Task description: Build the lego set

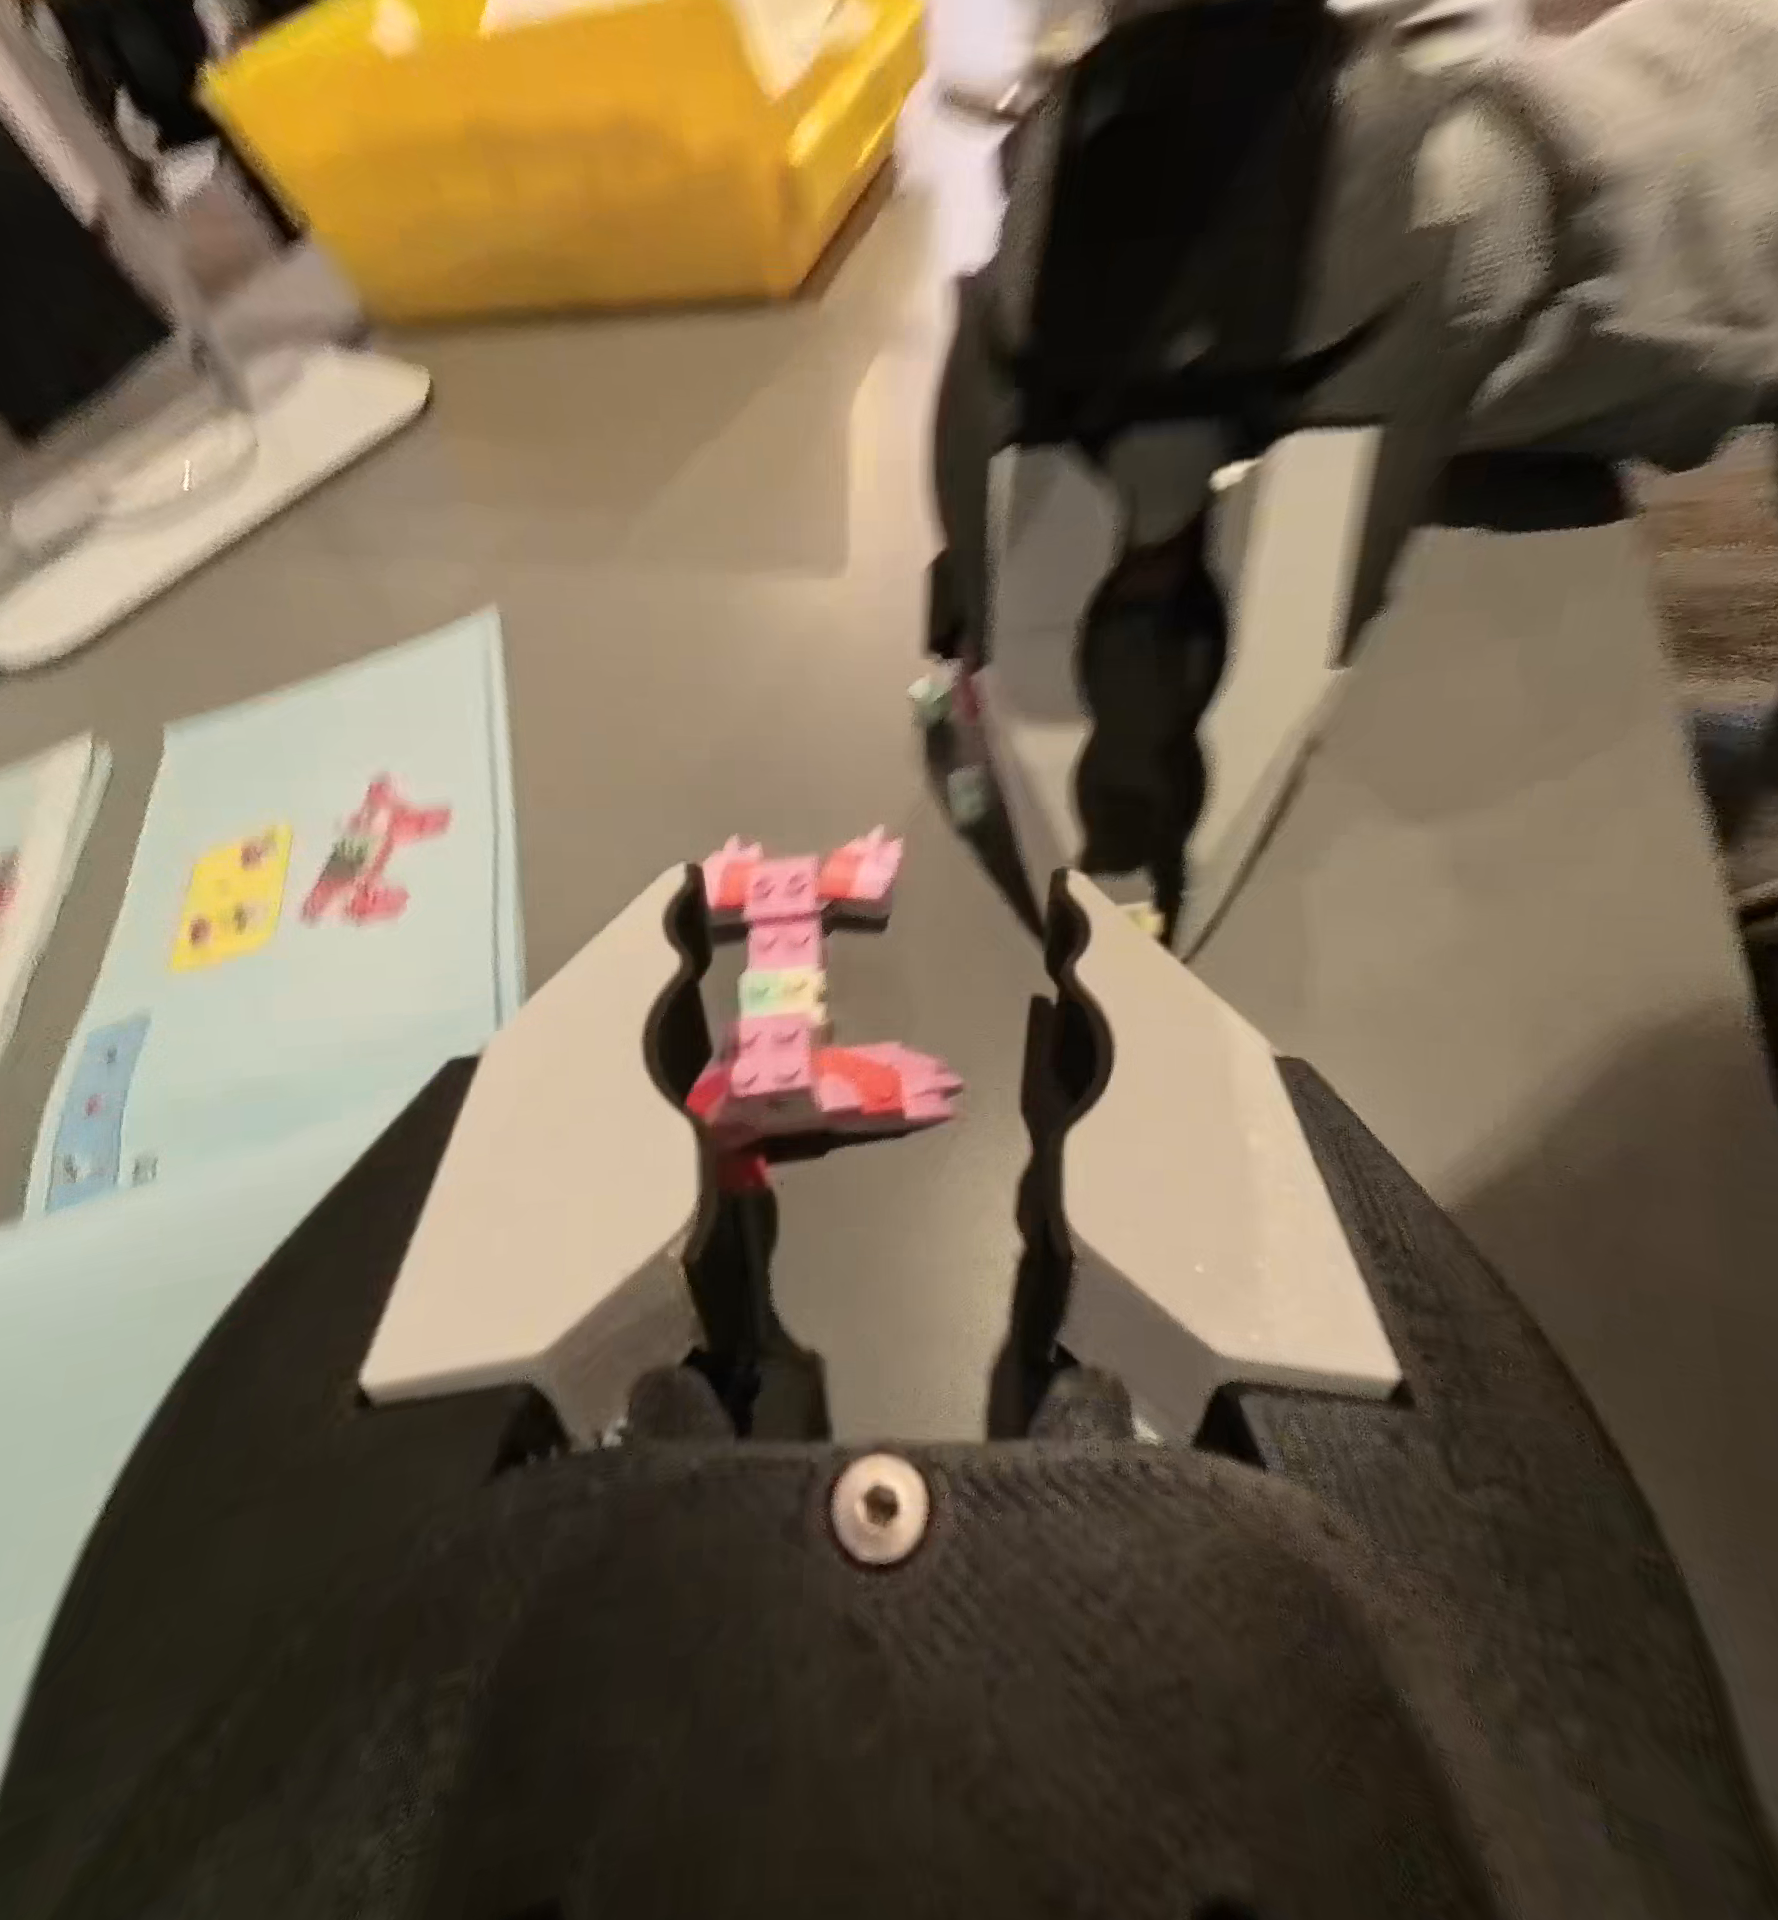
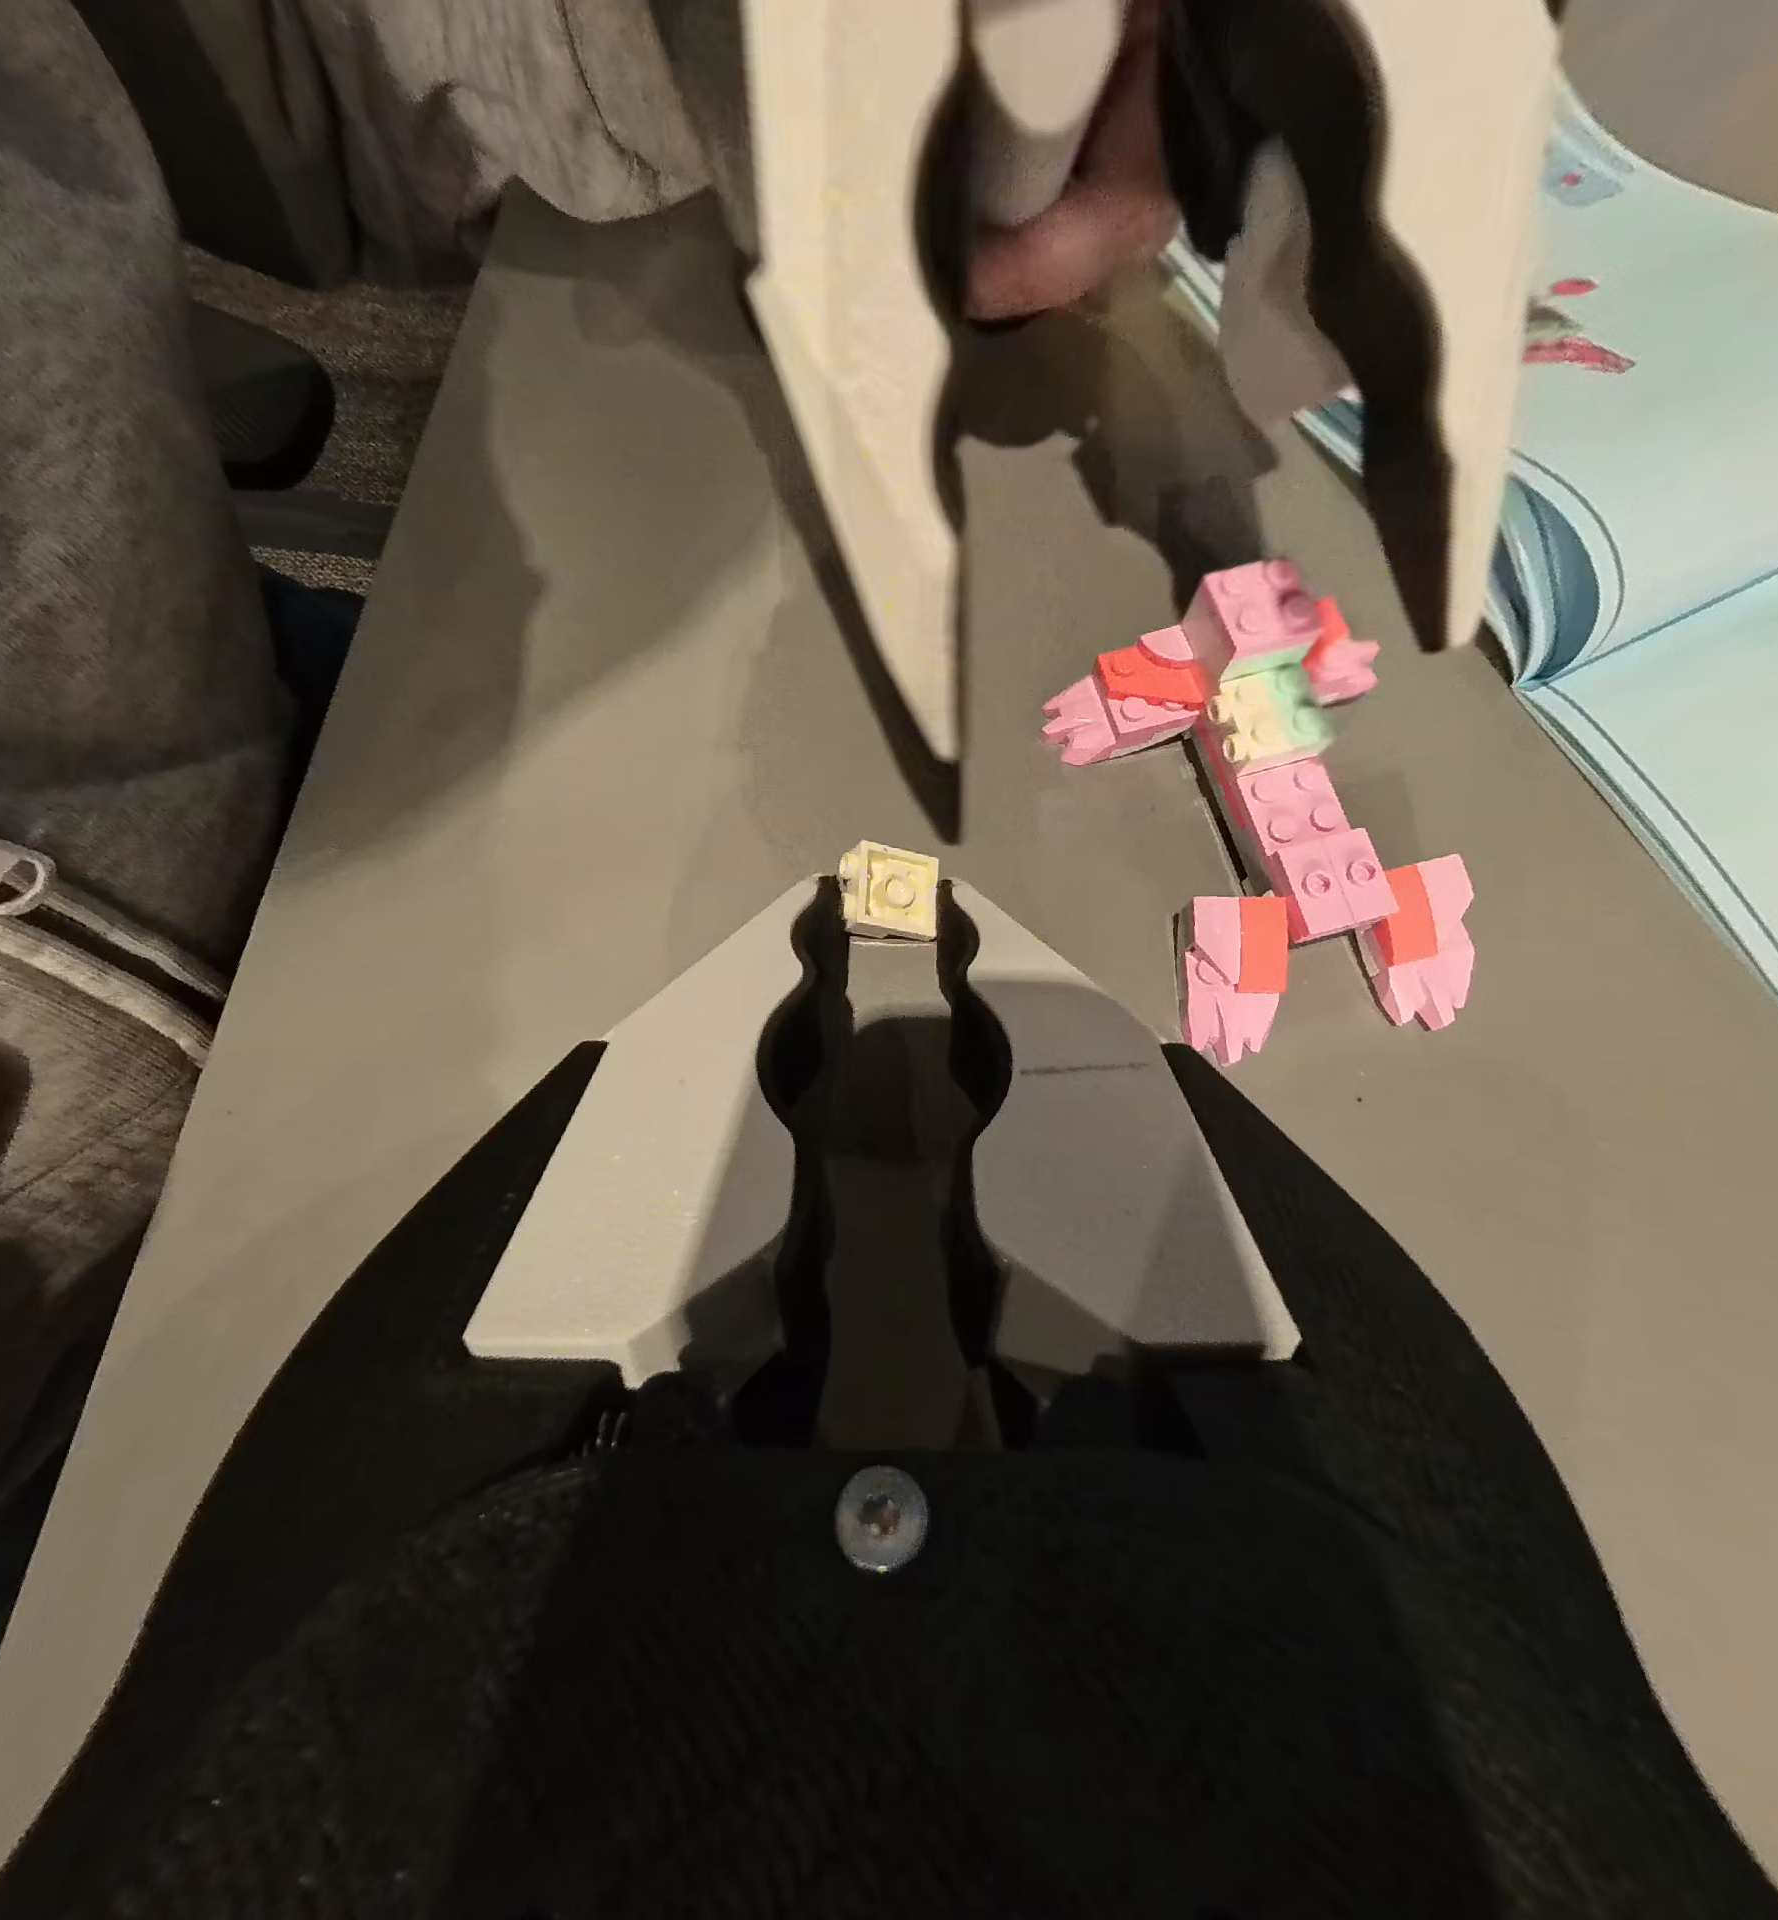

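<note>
A pink and coral lego model (image 1: 812, 997) with a pale green and cream band lies flat on the dark grey table (image 1: 1384, 1039). My left gripper (image 1: 874, 904) is open and empty just above it, and the model lies nearer its left finger. In the right wrist view the model (image 2: 1280, 821) lies to the right of my right gripper (image 2: 890, 896). That gripper is shut on a small cream brick (image 2: 890, 894) at its fingertips, low over the table. The left gripper's open fingers (image 2: 854, 468) hang above the model there.
An open light-blue instruction booklet (image 1: 324, 935) lies left of the model and shows in the right wrist view (image 2: 1695, 675) too. A yellow bin (image 1: 573, 156) and a white stand base (image 1: 189, 478) are farther back. A person's grey sleeve (image 1: 1643, 208) is at the right.
</note>
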Demonstrator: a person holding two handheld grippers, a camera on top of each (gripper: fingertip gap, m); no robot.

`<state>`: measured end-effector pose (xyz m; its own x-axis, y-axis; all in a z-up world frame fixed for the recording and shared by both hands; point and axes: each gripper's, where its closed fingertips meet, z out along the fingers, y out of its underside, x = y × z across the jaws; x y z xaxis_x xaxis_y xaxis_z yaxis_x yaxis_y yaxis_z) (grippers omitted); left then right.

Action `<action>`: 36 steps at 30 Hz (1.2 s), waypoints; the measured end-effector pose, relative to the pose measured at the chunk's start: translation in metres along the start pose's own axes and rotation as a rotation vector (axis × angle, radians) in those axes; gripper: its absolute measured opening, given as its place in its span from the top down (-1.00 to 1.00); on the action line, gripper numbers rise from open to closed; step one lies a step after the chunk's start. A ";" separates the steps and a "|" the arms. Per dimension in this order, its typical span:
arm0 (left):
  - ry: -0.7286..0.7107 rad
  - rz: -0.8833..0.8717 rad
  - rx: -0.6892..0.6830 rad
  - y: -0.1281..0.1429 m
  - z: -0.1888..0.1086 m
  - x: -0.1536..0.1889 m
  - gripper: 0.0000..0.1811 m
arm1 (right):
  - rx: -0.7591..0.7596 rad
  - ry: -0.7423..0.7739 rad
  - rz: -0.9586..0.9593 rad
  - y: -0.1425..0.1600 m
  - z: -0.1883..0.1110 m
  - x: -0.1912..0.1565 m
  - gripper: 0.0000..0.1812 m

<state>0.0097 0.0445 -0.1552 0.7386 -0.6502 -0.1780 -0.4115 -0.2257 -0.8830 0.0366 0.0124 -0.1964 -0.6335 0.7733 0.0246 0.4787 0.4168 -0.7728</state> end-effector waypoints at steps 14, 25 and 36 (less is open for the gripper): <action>0.055 0.390 0.118 -0.018 -0.008 0.044 0.37 | 0.220 0.090 0.106 -0.028 -0.026 0.026 0.82; -0.083 0.323 0.165 -0.027 -0.013 0.017 0.42 | 0.442 0.129 0.230 -0.052 -0.045 0.041 0.82; -0.165 0.253 0.242 -0.038 -0.022 0.001 0.43 | 0.608 0.193 0.214 -0.073 -0.057 0.045 0.82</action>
<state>0.0143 0.0365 -0.1117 0.7142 -0.5332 -0.4536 -0.4682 0.1178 -0.8757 0.0078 0.0434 -0.1027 -0.4156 0.9041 -0.0992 0.1186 -0.0543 -0.9915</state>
